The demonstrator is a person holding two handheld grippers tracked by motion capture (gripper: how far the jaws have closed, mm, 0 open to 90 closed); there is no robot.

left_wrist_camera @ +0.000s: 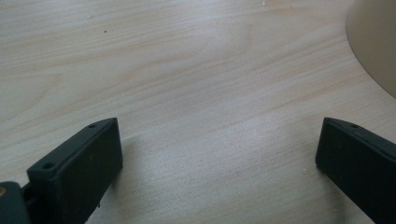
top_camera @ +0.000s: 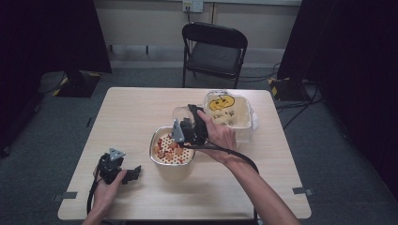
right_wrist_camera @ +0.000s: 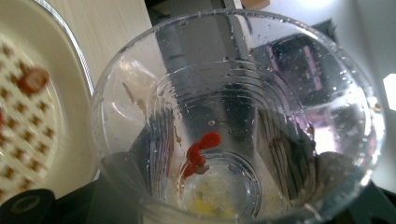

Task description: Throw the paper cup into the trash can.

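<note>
My right gripper (top_camera: 184, 123) is shut on a clear plastic cup (top_camera: 180, 115) and holds it tilted over a cream bowl with a perforated insert (top_camera: 157, 140). Red and orange bits (top_camera: 167, 151) lie on that insert. In the right gripper view I look into the cup's mouth (right_wrist_camera: 233, 126): a red scrap (right_wrist_camera: 200, 150) clings near its bottom, with yellowish residue below it. The black jaws show through the cup's wet walls. My left gripper (top_camera: 133, 172) rests at the table's front left, open over bare wood (left_wrist_camera: 219, 154), with nothing between its jaws.
A cream tub with a yellow sticker (top_camera: 227, 111), wrapped in clear plastic, stands at the back right of the wooden table (top_camera: 136, 108). A black folding chair (top_camera: 213, 51) stands beyond the far edge. The bowl's side (left_wrist_camera: 373, 46) shows at the upper right of the left gripper view.
</note>
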